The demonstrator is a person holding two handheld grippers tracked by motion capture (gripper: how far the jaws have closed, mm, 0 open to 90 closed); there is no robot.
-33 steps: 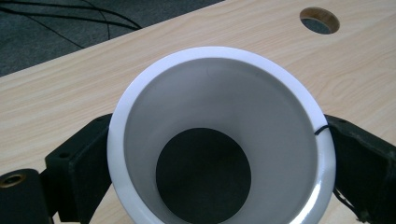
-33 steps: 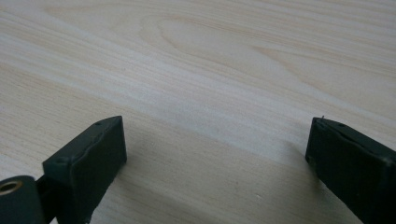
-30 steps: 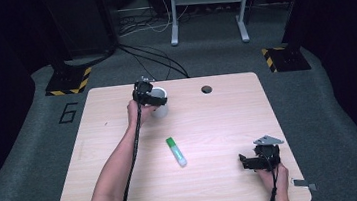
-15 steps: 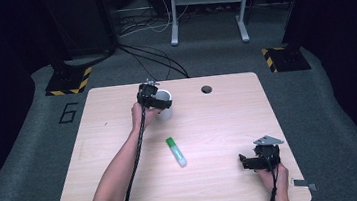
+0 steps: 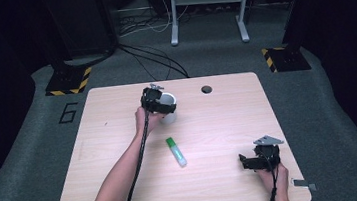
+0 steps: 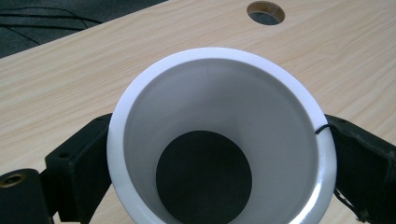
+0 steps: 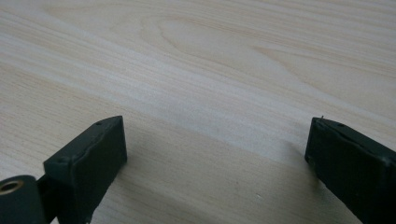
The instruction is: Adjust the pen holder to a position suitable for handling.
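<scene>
Both left gripper (image 6: 219,154) fingers (image 6: 77,172) apparently clasp the white cup (image 6: 219,140); right gripper (image 7: 215,168) gapes empty.

A green-capped glue stick (image 5: 176,151) lies mid-table (image 5: 125,186), near a cable hole (image 5: 207,89).

Bare worktop (image 5: 219,126) is left open between the glue stick (image 5: 176,151) at centre and the right tongs (image 5: 246,162). The far-left corner is blocked by the white cup (image 5: 168,101), flanked by the left tongs (image 5: 159,107).
</scene>
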